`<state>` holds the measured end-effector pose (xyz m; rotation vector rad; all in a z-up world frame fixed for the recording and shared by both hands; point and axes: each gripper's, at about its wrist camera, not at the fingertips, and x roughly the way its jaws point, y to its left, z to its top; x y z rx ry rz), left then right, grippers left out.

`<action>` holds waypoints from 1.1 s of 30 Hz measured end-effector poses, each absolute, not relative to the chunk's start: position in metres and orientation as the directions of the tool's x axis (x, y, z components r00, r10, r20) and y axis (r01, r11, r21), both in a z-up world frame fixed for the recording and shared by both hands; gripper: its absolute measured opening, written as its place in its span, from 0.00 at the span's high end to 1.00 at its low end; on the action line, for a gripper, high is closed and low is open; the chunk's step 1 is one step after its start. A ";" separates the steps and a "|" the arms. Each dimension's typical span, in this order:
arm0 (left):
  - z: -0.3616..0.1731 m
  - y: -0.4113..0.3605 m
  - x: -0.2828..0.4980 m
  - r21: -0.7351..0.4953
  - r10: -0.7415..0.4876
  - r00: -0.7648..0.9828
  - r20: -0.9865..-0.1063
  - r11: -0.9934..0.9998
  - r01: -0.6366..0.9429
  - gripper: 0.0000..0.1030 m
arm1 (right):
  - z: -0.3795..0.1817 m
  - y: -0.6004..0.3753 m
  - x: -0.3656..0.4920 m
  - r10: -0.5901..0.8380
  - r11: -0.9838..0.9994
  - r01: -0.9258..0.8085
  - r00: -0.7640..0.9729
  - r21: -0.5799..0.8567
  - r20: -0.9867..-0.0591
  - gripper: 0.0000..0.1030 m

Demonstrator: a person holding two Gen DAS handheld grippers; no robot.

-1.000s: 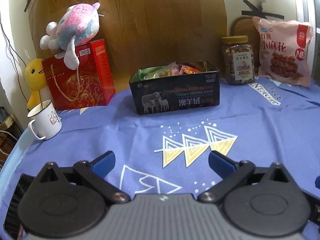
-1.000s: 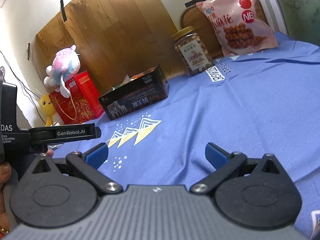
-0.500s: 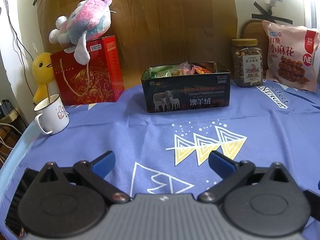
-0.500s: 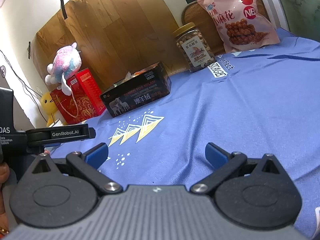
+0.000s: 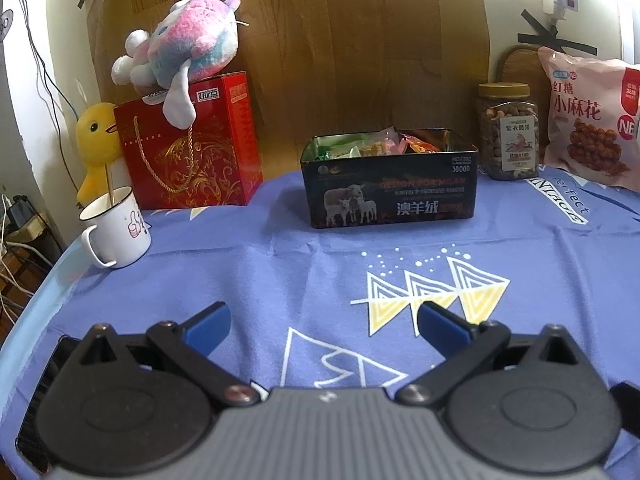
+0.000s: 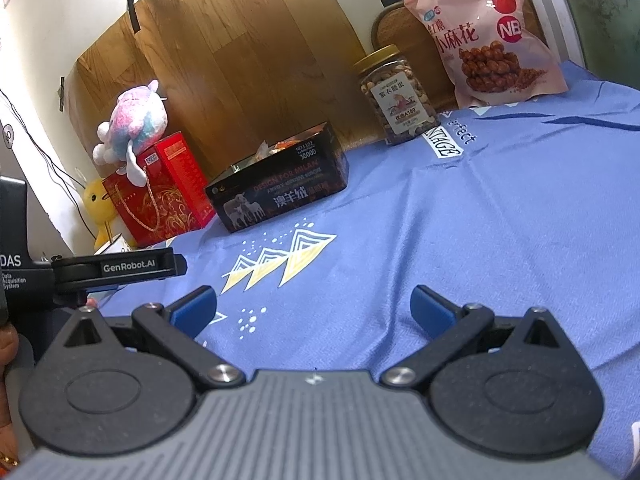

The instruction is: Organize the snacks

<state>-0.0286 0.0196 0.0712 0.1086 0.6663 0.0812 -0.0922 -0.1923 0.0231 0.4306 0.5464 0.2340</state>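
Compared with one second ago, both wrist views sit slightly nearer the far row of items, and the objects themselves have not shifted. From left to right in the left wrist view: a yellow duck toy (image 5: 97, 136) stands behind a white mug (image 5: 117, 229) at the table edge; a red gift box (image 5: 191, 144) carries a pink plush toy (image 5: 182, 48) on top; the open black tin (image 5: 390, 182), already holding wrapped snacks, stands at centre on the blue tablecloth (image 5: 280, 280); a clear nut jar (image 5: 508, 132) stands just right of the tin; a pink snack bag (image 5: 588, 120) leans against the wall at far right. The left claw (image 5: 323, 322) is spread wide and holds nothing. The right claw (image 6: 312, 306) is likewise wide open and empty, well short of the jar and bag. Handling judgement: the jar is probably rigid, fairly heavy and smooth-sided, so grip it across the labelled body below the lid. The bag is likely light, soft and crushable; pinch it at the top seam or a side edge, not across the contents.
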 end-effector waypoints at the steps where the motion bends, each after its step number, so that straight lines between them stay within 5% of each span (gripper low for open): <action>1: 0.071 0.020 -0.029 0.126 0.108 0.784 -0.611 0.991 -0.038 0.00 | 0.024 -0.192 -0.092 0.327 0.885 -0.103 0.831 0.454 -0.450 0.00; 20: 0.079 0.018 -0.026 0.176 0.151 0.798 -0.584 0.983 -0.057 0.00 | 0.023 -0.189 -0.088 0.350 0.878 -0.117 0.819 0.464 -0.456 0.00; 33: 0.113 0.009 -0.013 0.196 0.159 0.812 -0.562 0.979 -0.056 0.00 | 0.074 -0.195 -0.050 0.460 0.844 -0.220 0.766 0.488 -0.450 0.00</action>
